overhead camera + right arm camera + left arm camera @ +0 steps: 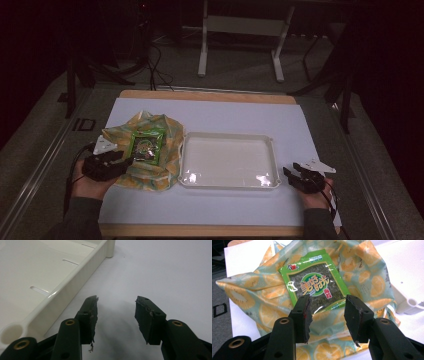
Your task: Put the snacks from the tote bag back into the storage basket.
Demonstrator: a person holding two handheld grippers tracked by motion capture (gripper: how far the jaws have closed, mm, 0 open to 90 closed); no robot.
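The whole white-covered table [210,115] is seen from above the near edge, facing twelve o'clock. The orange-patterned fabric bag [364,272] is viewed close up from the left gripper's camera, aimed toward two o'clock. The shallow cream plastic tray [62,290], shared with the high view [227,140], is viewed low from the right gripper's camera, facing about eleven o'clock.

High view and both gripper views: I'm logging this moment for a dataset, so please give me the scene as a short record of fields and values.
surface: white table top
tray: white tray, nothing in it, mid-table
bag: orange-slice patterned bag, left of the tray
packet: green snack packet, lying on the bag
left gripper: open, jaws just before the packet's near edge
right gripper: open, over bare table right of the tray
hands: one on each gripper
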